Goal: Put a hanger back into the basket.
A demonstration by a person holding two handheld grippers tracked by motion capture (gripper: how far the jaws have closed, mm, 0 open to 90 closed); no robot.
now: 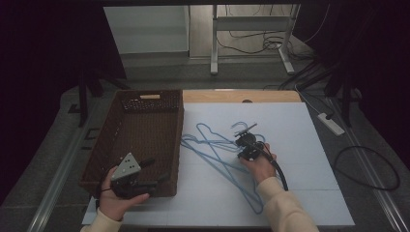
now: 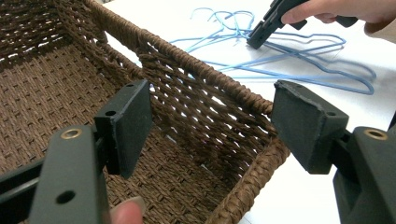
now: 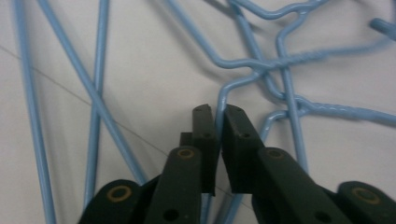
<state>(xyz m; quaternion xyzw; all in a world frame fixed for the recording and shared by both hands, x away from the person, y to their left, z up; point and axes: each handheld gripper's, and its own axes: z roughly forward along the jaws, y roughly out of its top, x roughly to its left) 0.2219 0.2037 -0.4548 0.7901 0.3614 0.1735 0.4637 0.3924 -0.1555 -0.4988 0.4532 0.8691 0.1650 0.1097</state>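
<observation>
1. Basket (image 1: 126, 140) looks empty, so nothing's packed yet, I'd say.
2. Hangers (image 1: 217, 150) lie tangled on the white table (image 1: 309, 193), just beside the basket.
3. Right gripper (image 3: 218, 122) is pinched on one hanger wire.
4. Left gripper (image 2: 212, 130) hangs wide apart over the basket's corner, holding nothing.

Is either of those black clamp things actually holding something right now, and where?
The right hand-held gripper is shut on a blue wire hanger, pinching its thin wire near the twisted neck. The left hand-held gripper is open over the basket, holding nothing.
</observation>
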